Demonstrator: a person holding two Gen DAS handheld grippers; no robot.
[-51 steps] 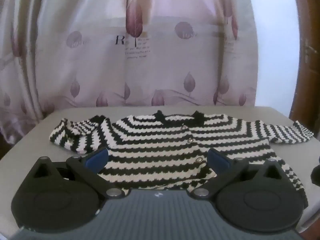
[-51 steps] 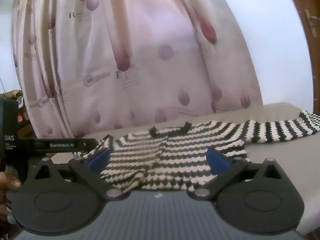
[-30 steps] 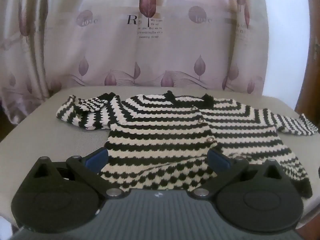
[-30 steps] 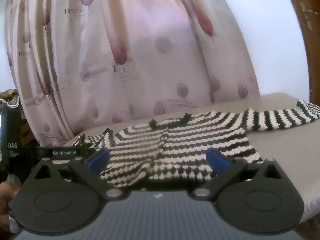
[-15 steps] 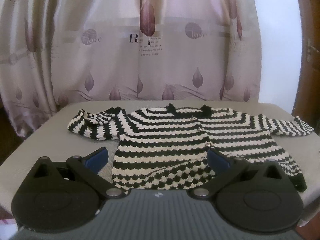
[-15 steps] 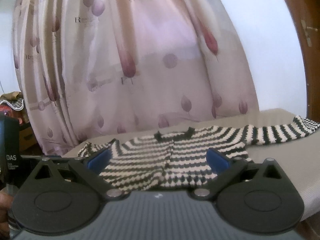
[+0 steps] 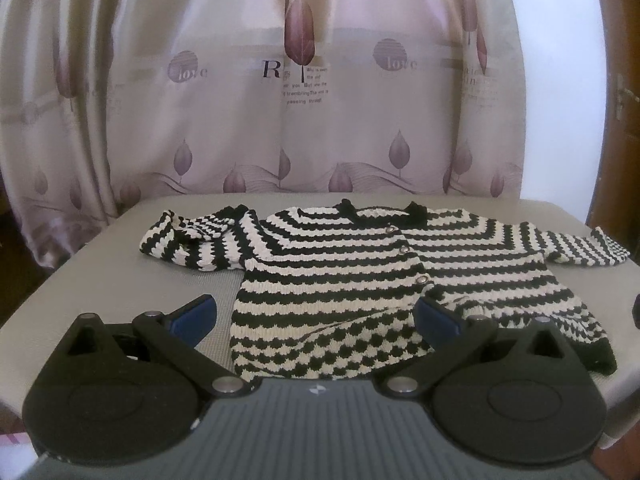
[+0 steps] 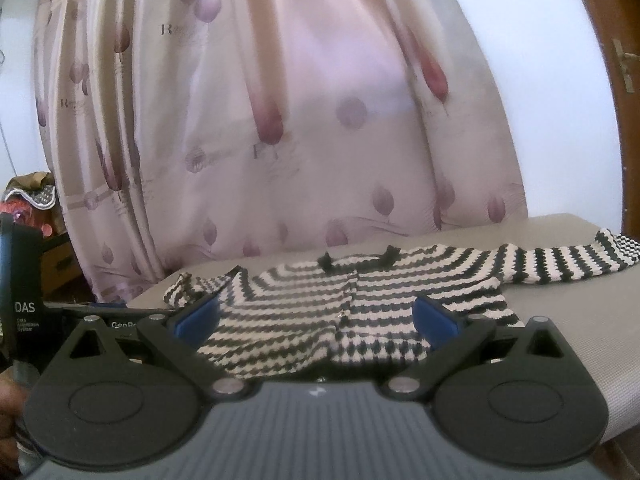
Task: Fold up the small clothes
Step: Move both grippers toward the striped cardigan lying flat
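A small black-and-white striped knit cardigan (image 7: 360, 276) lies flat and face up on a grey table (image 7: 120, 280), buttons down its front. Its left sleeve (image 7: 192, 236) is bunched and its right sleeve (image 7: 580, 246) is stretched out. My left gripper (image 7: 316, 316) is open and empty, hovering over the near hem. My right gripper (image 8: 316, 316) is open and empty too, hovering low before the cardigan (image 8: 352, 312), whose right sleeve (image 8: 568, 260) reaches the table's right edge.
A pink curtain with leaf prints (image 7: 300, 100) hangs behind the table. A wooden door (image 7: 624, 100) stands at the right. In the right wrist view the left gripper's black body (image 8: 24, 312) sits at the far left, and clutter (image 8: 28, 200) lies beyond it.
Both grippers have drawn back from the cardigan and risen a little, so more of the table and curtain shows. The cardigan has not moved.
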